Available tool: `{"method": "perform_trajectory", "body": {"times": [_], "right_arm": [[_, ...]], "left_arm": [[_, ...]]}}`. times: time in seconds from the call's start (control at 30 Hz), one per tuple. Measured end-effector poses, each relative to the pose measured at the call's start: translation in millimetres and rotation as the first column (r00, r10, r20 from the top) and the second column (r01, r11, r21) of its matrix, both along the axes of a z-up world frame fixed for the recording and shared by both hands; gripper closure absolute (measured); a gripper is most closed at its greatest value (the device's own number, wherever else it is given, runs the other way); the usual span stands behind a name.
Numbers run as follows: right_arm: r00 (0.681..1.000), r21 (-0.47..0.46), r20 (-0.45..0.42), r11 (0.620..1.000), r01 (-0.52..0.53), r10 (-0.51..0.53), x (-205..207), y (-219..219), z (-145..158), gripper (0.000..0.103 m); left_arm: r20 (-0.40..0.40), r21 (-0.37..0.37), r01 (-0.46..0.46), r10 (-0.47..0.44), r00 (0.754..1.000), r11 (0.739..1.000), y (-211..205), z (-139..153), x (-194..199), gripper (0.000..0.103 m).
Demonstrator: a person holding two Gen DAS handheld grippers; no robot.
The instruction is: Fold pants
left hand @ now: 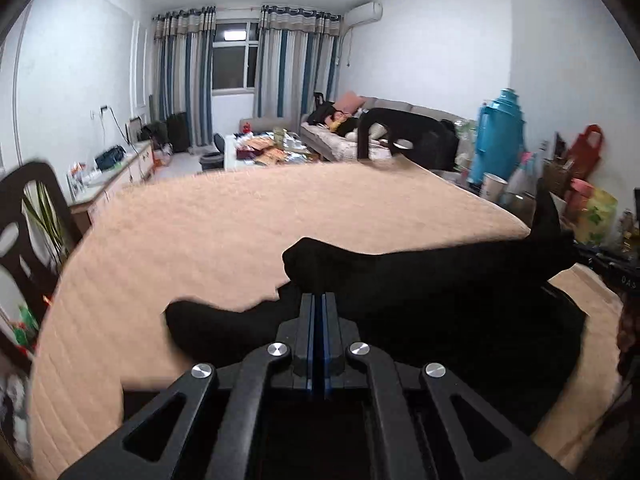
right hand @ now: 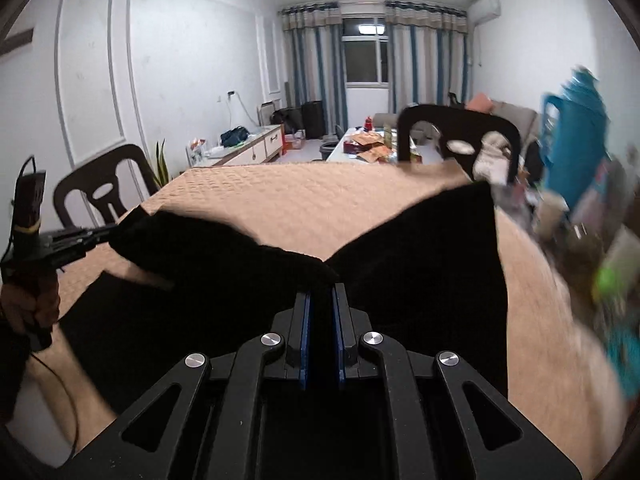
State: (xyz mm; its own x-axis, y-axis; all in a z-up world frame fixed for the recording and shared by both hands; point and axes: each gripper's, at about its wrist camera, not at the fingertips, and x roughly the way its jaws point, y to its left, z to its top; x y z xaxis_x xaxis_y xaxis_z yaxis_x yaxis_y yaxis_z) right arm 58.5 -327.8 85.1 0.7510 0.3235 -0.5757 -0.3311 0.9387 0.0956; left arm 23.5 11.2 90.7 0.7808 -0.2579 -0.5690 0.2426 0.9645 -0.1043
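- Holding the black pants (right hand: 224, 280) up by one edge, both grippers have their jaws squeezed tight on the cloth. The left gripper (left hand: 319, 300) pinches one bit, and the right gripper (right hand: 322, 294) pinches another bit farther along.
- The pants hang partly in the air and partly lie on the bench, which has a tan quilted cover (left hand: 224, 216) on it. One corner of the cloth sticks up high on the right side.
- The cloth could slip out. Each pair of jaws holds only a thin edge, so a quick tug might pull it free, and then that side would flop down in a heap.
- The fold could come out crooked. If one gripper goes faster or higher than the other, the edges will not line up.
- The part that sags between the two grippers could bunch up and make a lump under the fold.
- The right side looks blurry, so I think that gripper is moving fast. Just beside the bench edge there stand a blue thermos jug (left hand: 500, 136) and a white cup (left hand: 493, 186). A wide swing of cloth could knock them over.
- A dark chair (right hand: 460, 136) stands at the far end of the bench. A loose pant leg could catch on it.
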Motion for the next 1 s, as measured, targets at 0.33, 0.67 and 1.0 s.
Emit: {"method": "perform_trajectory", "body": {"times": [0.33,0.67,1.0], "right_arm": [[0.961,0.146,-0.275,0.986,0.080,-0.037,-58,-28,-78,0.084],[0.950,0.278,-0.296,0.944,0.179,-0.094,-75,-66,-76,0.063],[0.888,0.376,-0.339,0.821,0.430,-0.310,-69,-117,-85,0.062]], "left_arm": [[-0.202,-0.082,-0.038,0.020,0.979,0.996,9,-71,-58,0.097],[-0.133,-0.031,-0.089,0.084,0.987,0.996,-7,-39,-28,0.053],[-0.273,0.079,-0.130,0.147,0.951,0.988,-35,-80,36,0.053]]}}
